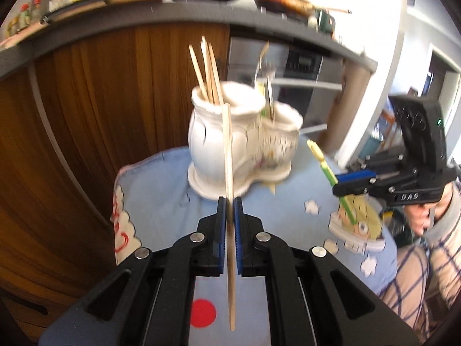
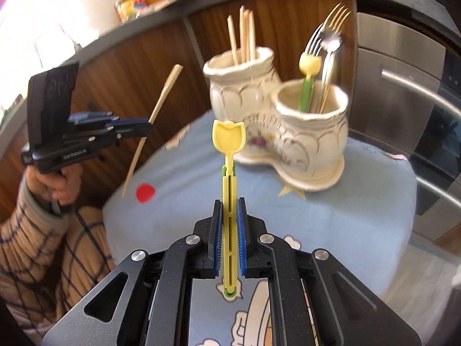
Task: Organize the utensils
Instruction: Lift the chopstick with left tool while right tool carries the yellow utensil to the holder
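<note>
— So, what have your claws got?
— My left gripper (image 1: pixel 229 201) is clamped tight on a wooden chopstick (image 1: pixel 228 155); my right gripper (image 2: pixel 229 204) pinches a yellow tulip-topped pick (image 2: pixel 229 173).
— And beyond them?
— On the blue cloth (image 2: pixel 173 216), a white twin-pot holder (image 2: pixel 276 132): chopsticks (image 2: pixel 245 34) in one pot, forks (image 2: pixel 331 43) in the other.

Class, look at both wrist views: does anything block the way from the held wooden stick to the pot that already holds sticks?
Nothing visible does. The left gripper holds the wooden stick clear of the taller pot, whose mouth is open beside the sticks in it.
</note>
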Available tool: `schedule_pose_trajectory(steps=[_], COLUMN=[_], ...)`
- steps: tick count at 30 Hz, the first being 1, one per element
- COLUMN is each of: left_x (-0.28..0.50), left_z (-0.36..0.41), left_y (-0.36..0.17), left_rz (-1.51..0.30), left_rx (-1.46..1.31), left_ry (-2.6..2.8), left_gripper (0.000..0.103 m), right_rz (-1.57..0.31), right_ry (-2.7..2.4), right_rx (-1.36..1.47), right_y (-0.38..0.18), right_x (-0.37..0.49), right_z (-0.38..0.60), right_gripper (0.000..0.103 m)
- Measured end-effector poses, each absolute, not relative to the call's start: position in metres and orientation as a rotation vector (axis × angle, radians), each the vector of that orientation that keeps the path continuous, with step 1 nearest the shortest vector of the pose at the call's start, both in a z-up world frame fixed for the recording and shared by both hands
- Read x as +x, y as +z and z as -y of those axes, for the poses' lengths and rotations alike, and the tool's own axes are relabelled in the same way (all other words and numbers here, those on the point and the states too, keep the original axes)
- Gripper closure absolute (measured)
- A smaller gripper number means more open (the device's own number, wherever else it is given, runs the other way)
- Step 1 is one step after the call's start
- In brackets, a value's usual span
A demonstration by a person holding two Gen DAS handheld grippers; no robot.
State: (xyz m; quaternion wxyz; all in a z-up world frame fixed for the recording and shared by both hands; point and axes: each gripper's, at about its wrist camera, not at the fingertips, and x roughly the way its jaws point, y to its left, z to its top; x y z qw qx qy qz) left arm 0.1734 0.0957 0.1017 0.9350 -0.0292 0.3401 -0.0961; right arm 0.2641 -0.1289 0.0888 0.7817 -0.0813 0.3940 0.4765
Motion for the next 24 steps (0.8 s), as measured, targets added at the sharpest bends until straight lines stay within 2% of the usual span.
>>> schedule_pose_trajectory(steps=[16, 24], left_x=[0.184, 0.203], left_z=[-0.091, -0.094], left_y=[0.153, 0.17], left_rz=[-0.369, -0.191], left_rx=[-0.151, -0.181], left_ry=[-0.147, -0.13], left_gripper=[0.098, 0.098], right_rz=[-0.623, -0.521], right_ry=[1.023, 1.006], right_rx=[0.084, 0.105], right_y=[0.126, 0.134], right_x=[0.297, 0.313], right_z=[0.151, 0.137], right_gripper=[0.092, 0.092])
